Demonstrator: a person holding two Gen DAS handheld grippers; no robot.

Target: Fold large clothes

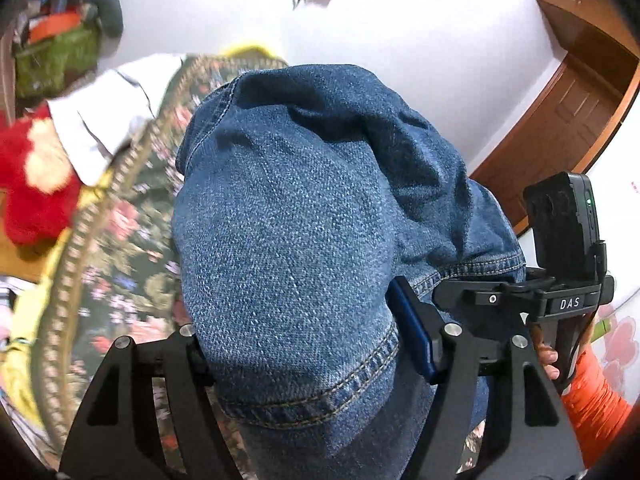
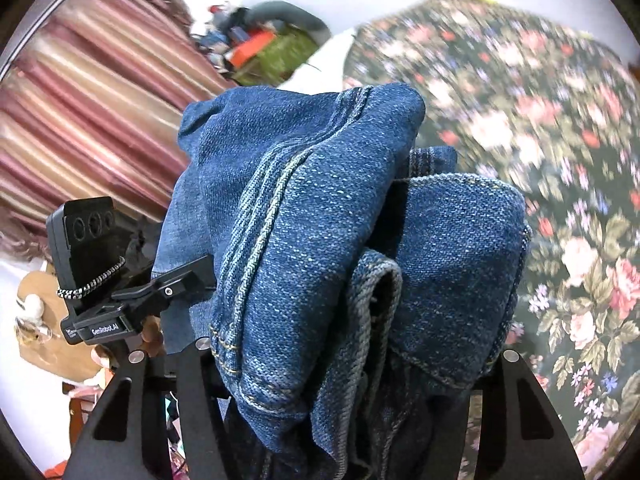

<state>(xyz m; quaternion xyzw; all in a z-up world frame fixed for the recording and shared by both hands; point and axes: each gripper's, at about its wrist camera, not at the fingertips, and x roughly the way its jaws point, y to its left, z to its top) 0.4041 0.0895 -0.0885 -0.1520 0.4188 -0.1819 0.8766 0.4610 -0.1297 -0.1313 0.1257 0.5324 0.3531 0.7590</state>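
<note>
Clearly, the blue denim jeans (image 1: 304,240) sit bunched between the two black fingers of the left gripper (image 1: 316,356), which is clamped on a thick fold with a stitched hem. The cloth rises up from the fingers and fills the middle of the left wrist view, so it hides most of what is behind. In the right wrist view the same blue denim jeans (image 2: 320,240) are pressed between the fingers of the right gripper (image 2: 352,360), which holds several layers together, with a double seam running over the top fold. Both grippers hold the garment lifted above the dark floral bedspread (image 2: 540,140), not lying on it.

In the left wrist view, the right gripper (image 1: 520,304) appears at the right edge, touching the denim, with a hand in an orange sleeve (image 1: 592,400) behind it. In the right wrist view the left gripper (image 2: 132,300) shows at the left edge, also against the cloth.

Near the far edge of the dark floral bedspread (image 1: 132,240) lies a white cloth (image 1: 108,120), and beside it a red plush toy (image 1: 36,184). A brown wooden door (image 1: 568,108) stands at the right. Striped pink curtains (image 2: 92,100) hang at the left of the right wrist view. The surroundings are blurred.
</note>
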